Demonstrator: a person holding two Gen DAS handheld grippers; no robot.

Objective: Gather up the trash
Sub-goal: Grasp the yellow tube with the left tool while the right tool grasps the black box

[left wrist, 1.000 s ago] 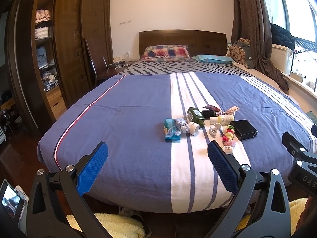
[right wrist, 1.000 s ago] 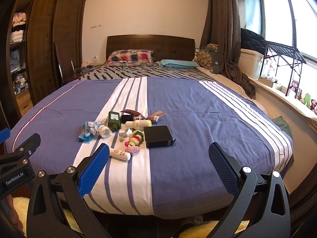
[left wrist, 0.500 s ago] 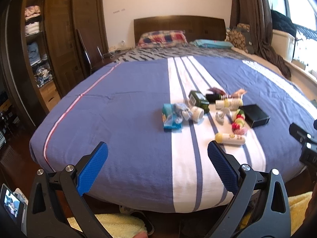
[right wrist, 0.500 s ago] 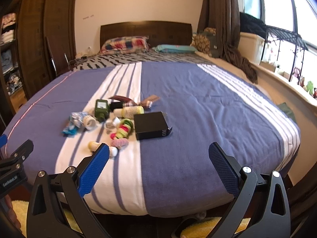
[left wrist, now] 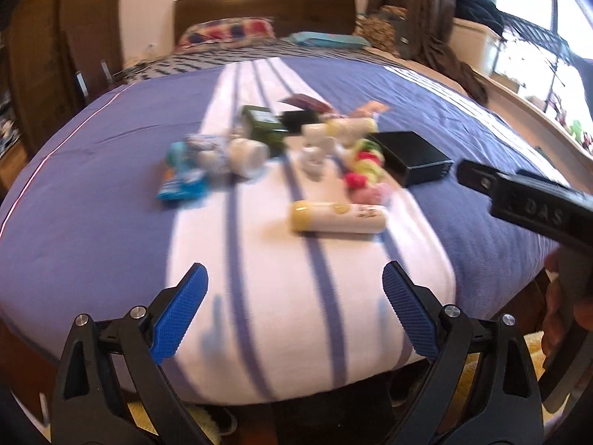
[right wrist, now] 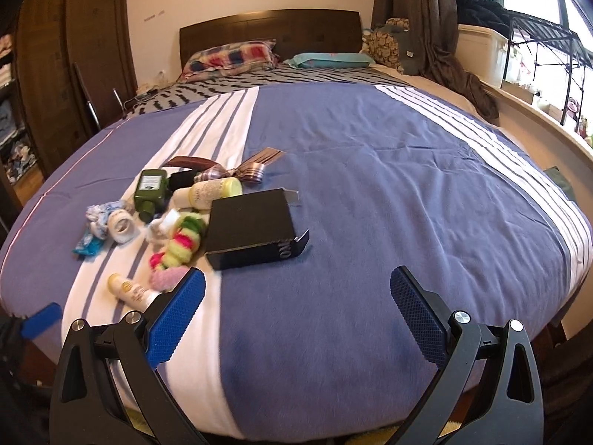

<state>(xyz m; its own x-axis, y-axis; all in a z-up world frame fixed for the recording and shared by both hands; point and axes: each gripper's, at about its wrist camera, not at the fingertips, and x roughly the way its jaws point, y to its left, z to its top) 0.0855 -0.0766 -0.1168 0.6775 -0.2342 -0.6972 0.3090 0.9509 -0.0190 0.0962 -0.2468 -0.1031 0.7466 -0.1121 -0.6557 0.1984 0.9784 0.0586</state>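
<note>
A pile of trash lies on the blue-and-white striped bed [left wrist: 111, 170]. It holds a white tube with a yellow cap [left wrist: 337, 217] [right wrist: 131, 290], a black box [left wrist: 411, 155] [right wrist: 252, 228], a green bottle [left wrist: 263, 126] [right wrist: 150, 193], a blue wrapper [left wrist: 181, 178] [right wrist: 87, 243], a white cup [right wrist: 122, 226] and a pink-green fuzzy thing [right wrist: 181, 239]. My left gripper [left wrist: 294, 311] is open and empty, just short of the tube. My right gripper [right wrist: 296, 315] is open and empty, near the black box.
Pillows [right wrist: 231, 57] and a wooden headboard [right wrist: 270, 24] are at the far end. A wardrobe [right wrist: 70, 55] stands at the left. A window ledge with a rack [right wrist: 537, 55] runs along the right. The right gripper's body [left wrist: 533, 207] shows at the right of the left wrist view.
Both grippers have moved forward toward the trash pile, which now looks larger and closer. Both stay open.
</note>
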